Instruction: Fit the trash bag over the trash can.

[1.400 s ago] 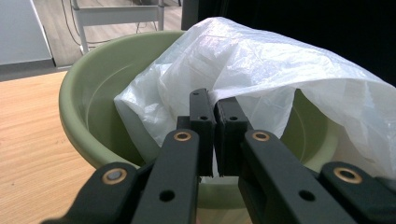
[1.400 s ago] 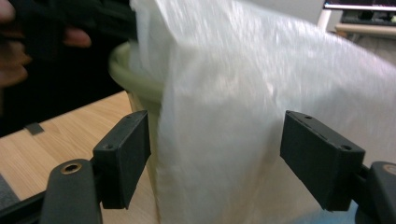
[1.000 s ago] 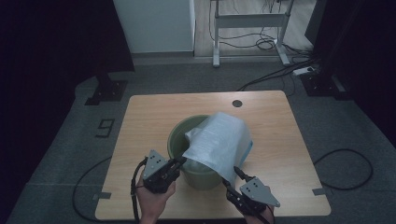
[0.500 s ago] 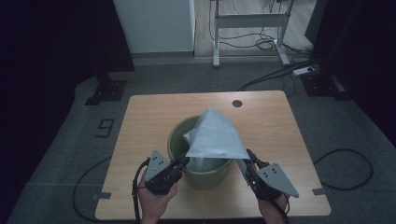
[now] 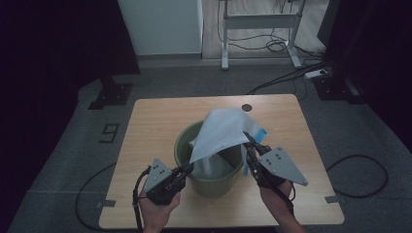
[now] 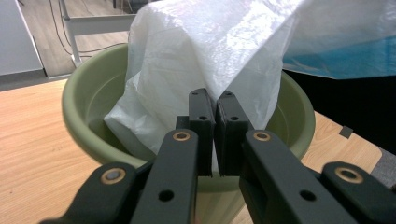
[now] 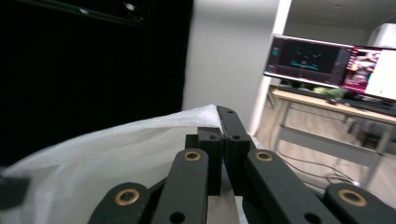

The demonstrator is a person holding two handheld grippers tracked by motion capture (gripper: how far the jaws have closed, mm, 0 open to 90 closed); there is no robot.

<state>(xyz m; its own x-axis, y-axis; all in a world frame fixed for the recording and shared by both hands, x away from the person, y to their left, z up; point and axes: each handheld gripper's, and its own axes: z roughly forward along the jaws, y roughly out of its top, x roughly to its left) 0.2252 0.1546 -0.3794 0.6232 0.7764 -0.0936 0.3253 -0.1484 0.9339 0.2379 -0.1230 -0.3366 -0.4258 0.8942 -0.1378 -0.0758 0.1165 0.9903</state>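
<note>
Raised since before, right tool [image 5: 248,139] lifts 1 bag [image 5: 221,130] (1 bucket [image 5: 182,145] below).

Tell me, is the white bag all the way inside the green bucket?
No, partly out. The white bag rises above the green bucket rim, its lower part hanging inside, pinched by the left gripper and right gripper.

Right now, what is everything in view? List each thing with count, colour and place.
Bin: one, green, near middle of the table.
Plastic bag: one, white, draped over the bin, pulled up on the right.
Blue item: one, behind the bag; cannot tell what.
Table: one, light wood.
Desk frame: one, white, on the floor behind.
Cables: several, black, on the floor.
Monitors: two, lit, on a far desk.
Left tool: black, shut on the bag at the bin's rim.
Right tool: black, just closed on the bag's raised edge.
</note>
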